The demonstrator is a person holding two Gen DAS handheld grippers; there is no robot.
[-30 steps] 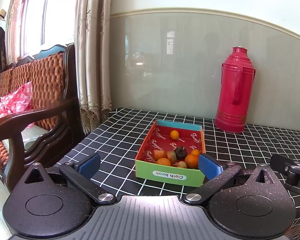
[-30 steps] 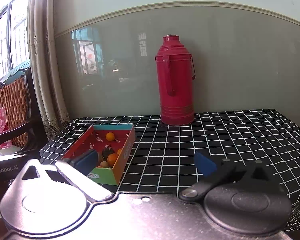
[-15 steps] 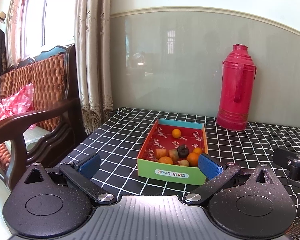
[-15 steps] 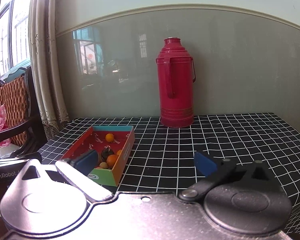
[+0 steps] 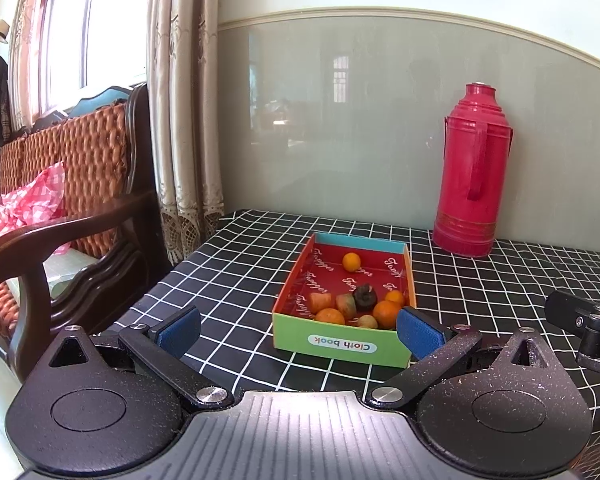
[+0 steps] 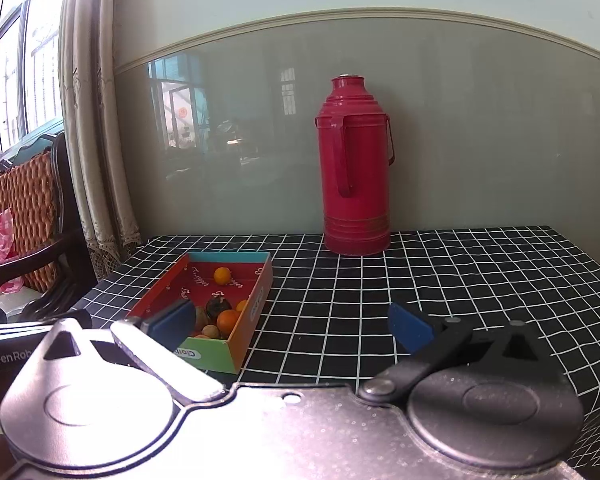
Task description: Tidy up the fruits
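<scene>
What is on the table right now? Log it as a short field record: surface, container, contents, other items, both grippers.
surface: table under a black tablecloth with a white grid
container: open cardboard box, red inside, green front reading "Cloth book"
contents: small fruits, mostly orange; lone orange fruit at the far end, dark fruit among the near cluster
other items: red thermos upright by the wall, apart from the box
left gripper: open, empty, short of the box
right gripper: open, empty, right of the box
</scene>
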